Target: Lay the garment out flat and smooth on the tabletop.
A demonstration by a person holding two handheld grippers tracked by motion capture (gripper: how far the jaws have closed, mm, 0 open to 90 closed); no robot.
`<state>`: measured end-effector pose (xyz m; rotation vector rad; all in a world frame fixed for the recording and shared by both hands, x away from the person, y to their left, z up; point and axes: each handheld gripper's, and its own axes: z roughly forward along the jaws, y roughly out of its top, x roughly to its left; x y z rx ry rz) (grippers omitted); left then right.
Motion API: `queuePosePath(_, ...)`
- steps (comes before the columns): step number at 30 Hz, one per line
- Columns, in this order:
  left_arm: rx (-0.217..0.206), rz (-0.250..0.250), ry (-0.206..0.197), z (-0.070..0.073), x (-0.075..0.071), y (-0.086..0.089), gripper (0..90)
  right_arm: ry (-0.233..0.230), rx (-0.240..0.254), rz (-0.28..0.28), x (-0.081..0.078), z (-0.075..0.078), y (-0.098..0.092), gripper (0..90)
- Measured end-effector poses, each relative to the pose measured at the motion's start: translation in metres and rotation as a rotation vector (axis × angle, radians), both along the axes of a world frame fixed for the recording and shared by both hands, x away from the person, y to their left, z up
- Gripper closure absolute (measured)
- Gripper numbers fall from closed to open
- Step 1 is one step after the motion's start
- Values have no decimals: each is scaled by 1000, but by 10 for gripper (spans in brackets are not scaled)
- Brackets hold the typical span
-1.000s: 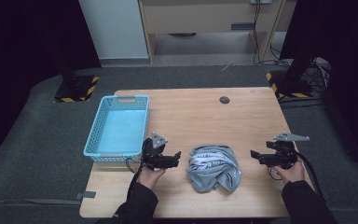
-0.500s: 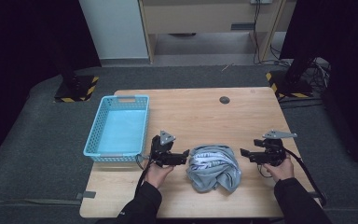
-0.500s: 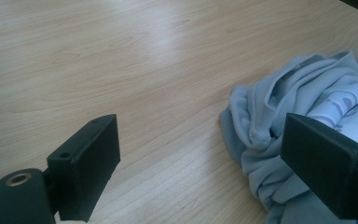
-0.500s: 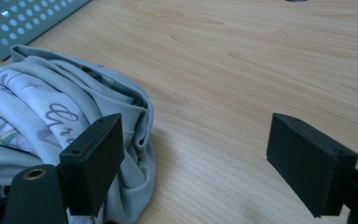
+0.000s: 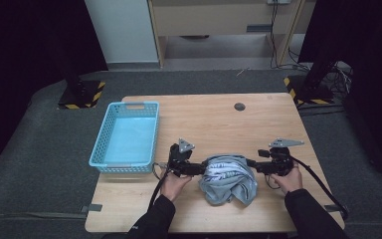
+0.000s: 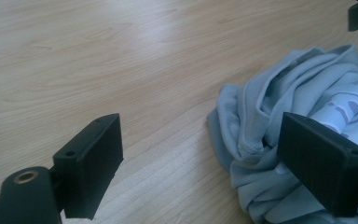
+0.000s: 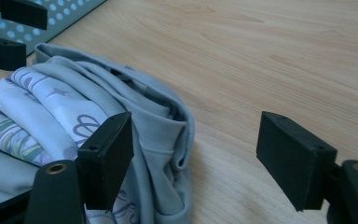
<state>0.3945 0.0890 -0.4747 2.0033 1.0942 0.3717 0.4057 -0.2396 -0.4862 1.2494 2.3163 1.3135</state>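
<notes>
Crumpled shirt [image 5: 228, 179] near table's [image 5: 278, 124] front edge; left gripper [image 5: 201, 170] wide apart, right gripper [image 5: 251, 164] just closing, both gripping nothing.

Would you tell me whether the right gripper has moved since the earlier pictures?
Yes. The right gripper has moved left across the wooden table to the crumpled grey garment; its jaws have just been closing, not yet pressing cloth.

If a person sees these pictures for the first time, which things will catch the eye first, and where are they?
First comes the crumpled grey garment with a printed lining, lying near the front edge of the wooden table. The left gripper and the right gripper flank it, one on each side, jaws apart and not yet pressing the cloth; the right gripper's jaws have just been closing. A light blue basket stands at the table's left edge.
</notes>
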Motion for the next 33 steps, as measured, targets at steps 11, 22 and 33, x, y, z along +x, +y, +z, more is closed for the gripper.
queuePosePath(11, -37, -35, 25, -9, 4, -6, 390, 31, -11, 49, -1, -6, 9, 499)
queuePosePath(22, -10, -71, 66, -15, 6, -12, 671, 104, -11, 98, 3, -13, 14, 740)
queuePosePath(33, 0, -55, 86, -16, 5, -16, 721, 121, -20, 97, 3, -13, 13, 829)
